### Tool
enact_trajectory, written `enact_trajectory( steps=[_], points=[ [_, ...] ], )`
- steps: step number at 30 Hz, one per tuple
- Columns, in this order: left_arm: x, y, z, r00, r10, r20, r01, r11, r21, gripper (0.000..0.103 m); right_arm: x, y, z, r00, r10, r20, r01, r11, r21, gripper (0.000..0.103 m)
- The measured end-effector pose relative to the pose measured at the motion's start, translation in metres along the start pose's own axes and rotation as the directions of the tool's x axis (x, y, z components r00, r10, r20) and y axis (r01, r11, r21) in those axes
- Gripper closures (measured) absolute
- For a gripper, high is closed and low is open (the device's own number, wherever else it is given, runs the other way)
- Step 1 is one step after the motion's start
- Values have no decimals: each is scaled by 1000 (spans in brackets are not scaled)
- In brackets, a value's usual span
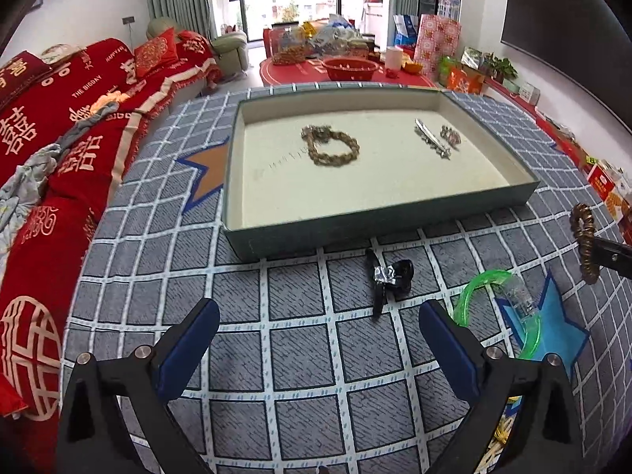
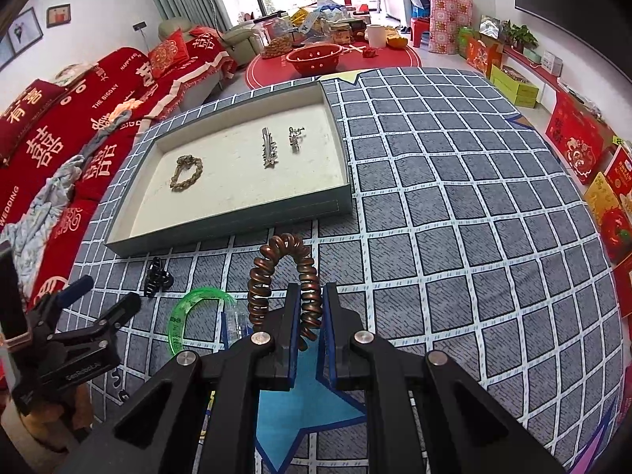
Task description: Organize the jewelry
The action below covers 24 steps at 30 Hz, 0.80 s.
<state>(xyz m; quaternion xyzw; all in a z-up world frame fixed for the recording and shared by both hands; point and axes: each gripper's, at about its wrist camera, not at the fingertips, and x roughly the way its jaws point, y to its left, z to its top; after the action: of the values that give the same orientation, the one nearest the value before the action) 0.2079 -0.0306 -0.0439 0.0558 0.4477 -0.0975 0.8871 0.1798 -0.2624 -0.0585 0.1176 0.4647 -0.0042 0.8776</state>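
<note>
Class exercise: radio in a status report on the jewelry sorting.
Left gripper open, empty. Right gripper shut on coil bracelet, short of tray. Hair claw, green bangle still on mat.

My left gripper (image 1: 319, 337) and right gripper (image 2: 308, 316) are matte black frames with round silver screws; my fingers (image 1: 189, 349) wear flat blue pads.
</note>
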Motion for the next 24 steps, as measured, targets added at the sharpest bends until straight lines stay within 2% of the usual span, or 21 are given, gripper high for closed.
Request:
enact_trajectory(
  steps=[2,5,14,16,17,18,19,24],
  points=[
    [9,-4,-1,1000,-11,-26,12,1000,19,0,-1,0,-1,1000,1,-1,-1,1000,2,91],
    [17,-11,-2,999,-20,-42,22,999,46,8,-1,-1,-2,1000,1,-4,-1,1000,6,91],
    [26,-23,7,998,-52,-29,53,998,26,9,0,-1,-4,1000,2,-12,-2,1000,9,91],
    [25,-24,8,998,-55,-18,56,998,22,22,1,-1,-4,1000,4,-15,-4,1000,10,91],
    [23,-24,9,998,-61,-10,61,998,25,37,2,-1,-4,1000,5,-15,-5,1000,10,91],
    [22,-25,9,998,-67,-5,67,997,31,60,2,0,-4,1000,5,-15,-5,1000,10,91],
    [21,-26,10,997,-76,-4,76,996,37,65,2,0,-4,1000,6,-16,-5,1000,10,91],
    [12,-20,7,994,-110,-5,110,994,21,66,0,3,-5,1000,12,-9,-12,1000,6,91]
  ],
)
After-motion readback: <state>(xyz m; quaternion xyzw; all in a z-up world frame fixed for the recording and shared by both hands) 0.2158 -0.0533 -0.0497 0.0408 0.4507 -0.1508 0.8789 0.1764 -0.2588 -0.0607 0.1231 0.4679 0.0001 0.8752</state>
